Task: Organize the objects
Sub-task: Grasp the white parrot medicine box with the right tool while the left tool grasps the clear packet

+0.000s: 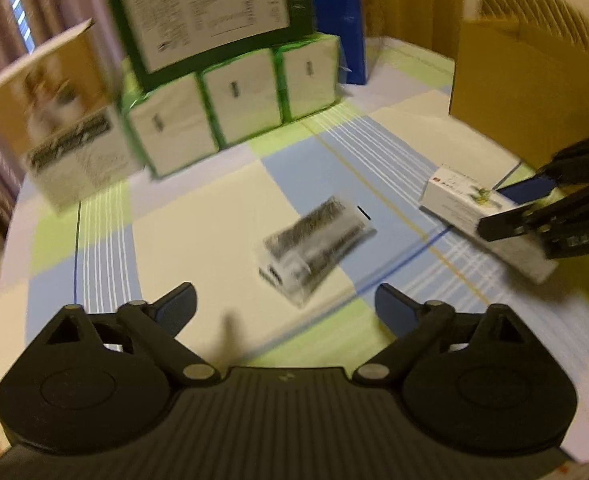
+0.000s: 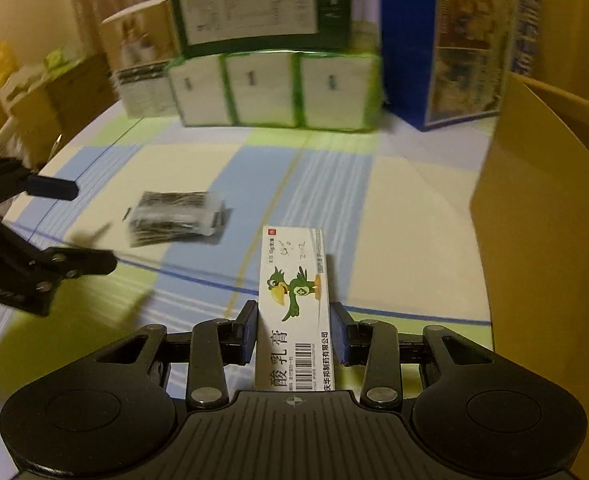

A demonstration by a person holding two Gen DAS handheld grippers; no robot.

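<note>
- The right gripper (image 2: 294,332) was clamped on a long white carton (image 2: 294,312) printed with a green cartoon bird; one blue pad (image 2: 250,332) pressed each long side.
- The carton lay lengthwise between the fingers, pointing away from the camera. Whether its underside touched the tablecloth (image 2: 406,208) could not be told.
- In the left wrist view, the same carton (image 1: 478,208) sat near the right edge of the tabletop, with the right gripper (image 1: 522,204) closed around it.
- The left gripper (image 1: 286,304) stood wide apart and held nothing. Its blue-tipped fingers (image 1: 178,304) hovered over the near part of the tabletop.
- A small clear packet with dark printing (image 1: 314,248) lay flat on the tablecloth (image 1: 198,208) near the middle of the tabletop, just ahead of the left gripper and apart from it. The packet was blurred; its print could not be read.
- In the right wrist view, the packet (image 2: 174,220) lay left of the carton, between the two grippers, with the left gripper (image 2: 90,228) beside it.
- Along the far edge of the tabletop stood a row of green-wrapped tissue packs (image 1: 234,100), with a dark green box (image 1: 210,12) on top.
- A blue box (image 2: 454,44) stood right of the packs, and a tan-and-white box (image 1: 62,116) left of them.
- A brown cardboard box (image 2: 542,216) stood at the right edge of the tabletop.
</note>
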